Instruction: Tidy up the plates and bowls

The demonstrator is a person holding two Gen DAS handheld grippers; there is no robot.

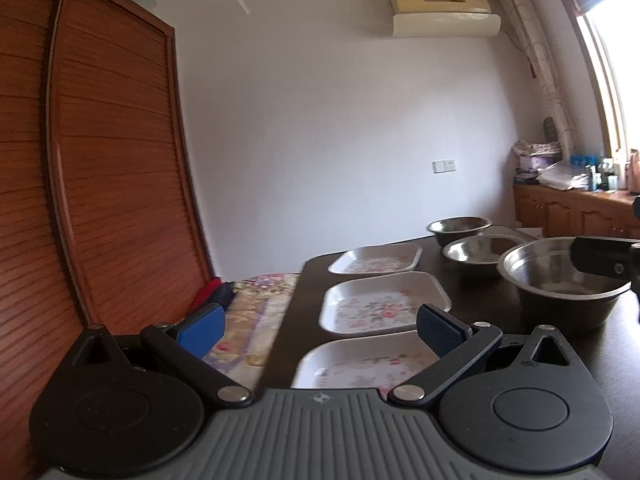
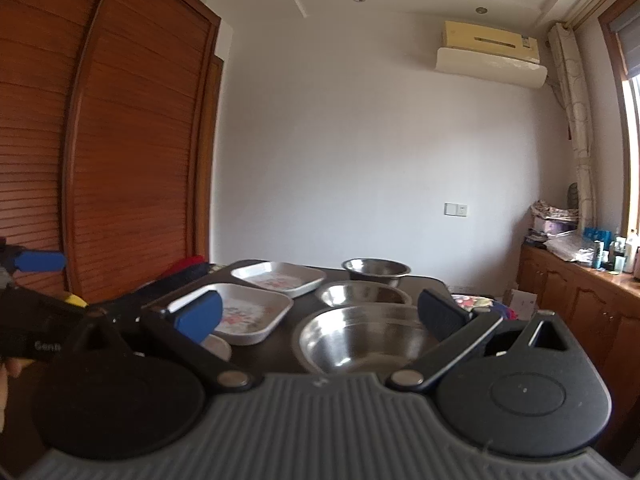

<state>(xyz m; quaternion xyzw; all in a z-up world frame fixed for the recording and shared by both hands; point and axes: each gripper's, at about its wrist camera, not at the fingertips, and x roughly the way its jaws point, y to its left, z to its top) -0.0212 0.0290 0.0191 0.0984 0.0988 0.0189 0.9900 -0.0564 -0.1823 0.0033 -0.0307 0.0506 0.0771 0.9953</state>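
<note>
Dark table (image 1: 472,292): three white rectangular floral-print plates in a column, far (image 1: 376,259), middle (image 1: 384,302), near (image 1: 360,364); beside them three round stainless steel bowls, far (image 1: 459,229), middle (image 1: 480,251), near (image 1: 560,276). All six look empty and none are stacked. Left gripper (image 1: 320,330) hangs over the near plate, jaws apart, holding nothing. Right gripper (image 2: 320,314) sits above the near bowl, jaws apart, empty. Brown slatted wardrobe (image 1: 100,160) stands to the left.
</note>
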